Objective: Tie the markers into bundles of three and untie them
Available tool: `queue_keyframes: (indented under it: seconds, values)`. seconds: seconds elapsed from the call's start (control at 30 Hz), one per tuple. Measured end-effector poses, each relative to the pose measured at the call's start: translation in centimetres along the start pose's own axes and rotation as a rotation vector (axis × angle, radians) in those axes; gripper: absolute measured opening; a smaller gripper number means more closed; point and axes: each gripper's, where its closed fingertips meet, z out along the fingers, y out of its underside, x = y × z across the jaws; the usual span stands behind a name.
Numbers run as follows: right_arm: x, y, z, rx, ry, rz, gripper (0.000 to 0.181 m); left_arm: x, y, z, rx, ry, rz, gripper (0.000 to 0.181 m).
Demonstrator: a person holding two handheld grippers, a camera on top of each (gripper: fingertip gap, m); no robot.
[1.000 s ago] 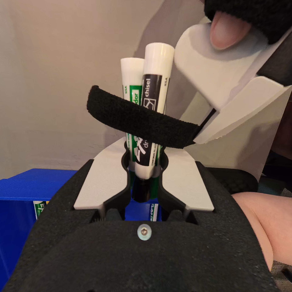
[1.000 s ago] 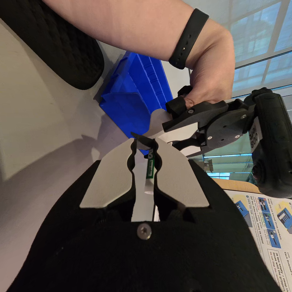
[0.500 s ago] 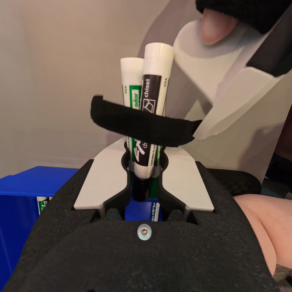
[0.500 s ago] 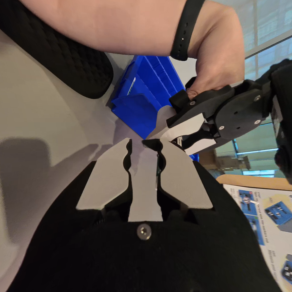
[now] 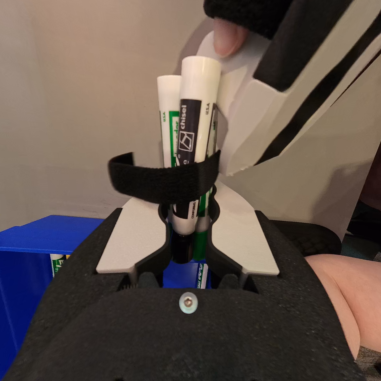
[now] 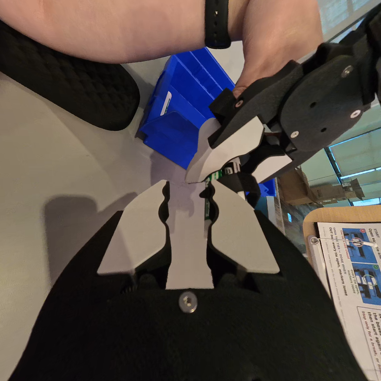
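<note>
**Three markers held tight, strap hanging loose**

Three markers (image 5: pixel 188 144) stand up in the middle of the left wrist view. The left gripper (image 5: pixel 188 204) is squeezed shut around their lower ends. One has a black label and sits in front; two with green labels sit behind it.

A second ago the right gripper (image 5: pixel 237 172) pinched the end of the black strap (image 5: pixel 162 181) at the right of the markers. Now it has let go. In the right wrist view the right gripper (image 6: pixel 188 184) has its fingers apart with nothing between them, only grey table (image 6: pixel 61 165) showing in the gap. The strap has dropped lower and curls around the front of the markers. Its left end sticks out free, and its right end lies against the markers. I cannot tell if it is stuck down. The right gripper's tip is just beside that right end, and in the upper right of the left wrist view it has come in close to the marker tops.

To the left of the markers the table is bare, with lots of room. A blue bin (image 5: pixel 31 257) with more markers inside fills the lower left. In the right wrist view a black pad (image 6: pixel 72 92) lies at the upper left, the blue bin (image 6: pixel 181 115) sits in the middle, and a sheet of paper (image 6: pixel 350 278) lies at the right edge.
</note>
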Motion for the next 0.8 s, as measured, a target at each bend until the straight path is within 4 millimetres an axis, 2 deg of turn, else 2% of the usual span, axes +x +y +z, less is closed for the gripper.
queue_keyframes:
  seconds: [0.27,0.5,0.8]
  values:
    - [0.8,-0.4,-0.3,0.070,0.003,0.109,0.028,-0.2,0.0,-0.1,0.008,-0.003,-0.008,0.037]
    - [1.7,0.0,-0.4,0.096,0.026,0.200,0.007,-0.4,-0.1,-0.2,0.014,-0.013,-0.012,0.037]
    - [2.4,0.3,-0.5,0.127,0.025,0.300,0.001,-0.1,-0.3,-0.1,0.020,-0.004,-0.005,0.037]
